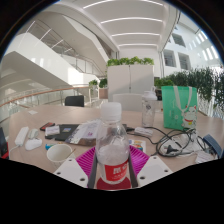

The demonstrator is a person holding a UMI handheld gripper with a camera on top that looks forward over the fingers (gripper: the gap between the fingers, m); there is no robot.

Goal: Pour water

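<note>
Clear plastic water bottle (113,150) with a white cap and a red label bearing white lettering, flanked by 2 magenta finger pads (85,158) of the gripper (113,168), whose outer finger faces are white. Pale table (30,152) carrying a green bag (180,105) with pale markings, black cables (172,141), a white bowl (59,152) and a translucent cup (150,108). Green foliage of the plants (131,62) above a white cabinet (131,80); white balconies and ceiling strip lights overhead.
</note>
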